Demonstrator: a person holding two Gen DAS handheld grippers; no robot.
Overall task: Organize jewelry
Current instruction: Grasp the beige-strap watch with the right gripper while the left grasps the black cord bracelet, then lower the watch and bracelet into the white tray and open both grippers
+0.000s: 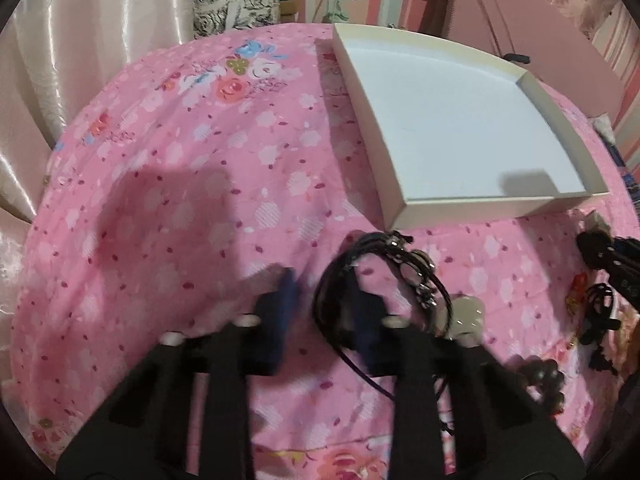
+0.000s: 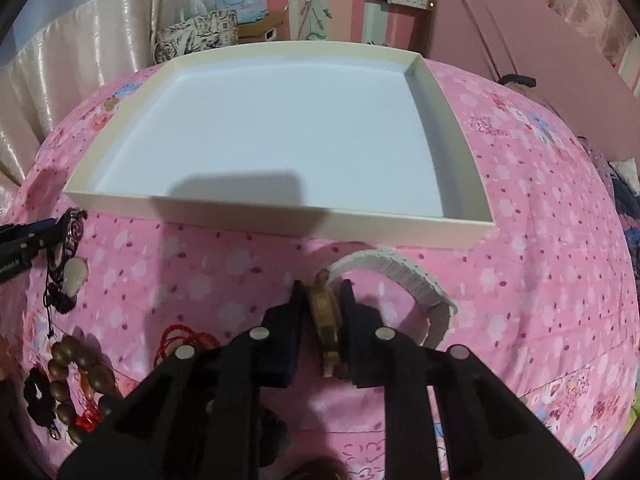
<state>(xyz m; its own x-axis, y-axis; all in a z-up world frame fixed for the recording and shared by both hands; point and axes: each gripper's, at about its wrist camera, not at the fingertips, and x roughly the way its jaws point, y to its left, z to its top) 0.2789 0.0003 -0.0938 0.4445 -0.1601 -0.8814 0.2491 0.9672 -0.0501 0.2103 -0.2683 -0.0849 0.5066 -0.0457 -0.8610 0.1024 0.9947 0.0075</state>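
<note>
1. Landmark: the white box (image 1: 480, 209) lies on the pink floral sheet (image 1: 180, 200), its inside bare. All positions below refer to this box.

2. The left gripper (image 1: 322, 285) points down at the sheet just in front of the box's near wall, towards its left corner. Its jaws stand a small way apart. The black cord bracelet (image 1: 400, 264), set with metal beads, loops around the right finger; one strand runs through the gap, close against that finger. The left pad is clear of the cord, with pink sheet showing between them. The picture is blurred here, so no clamping contact can be confirmed.

3. A pale stone pendant (image 1: 466, 312) lies just right of that bracelet, also in front of the near wall.

4. Further in front of the box, between the two grippers, lie a wooden bead bracelet (image 2: 68, 380) and a red cord (image 2: 184, 338).

5. The right gripper (image 2: 323, 294) points down in front of the middle of the near wall. Its jaws are closed on the tan body of the white-strap bracelet (image 2: 404, 276); both pads press its sides. The white strap arcs out to the right of the fingers, just short of the box wall, not touching it.
</note>
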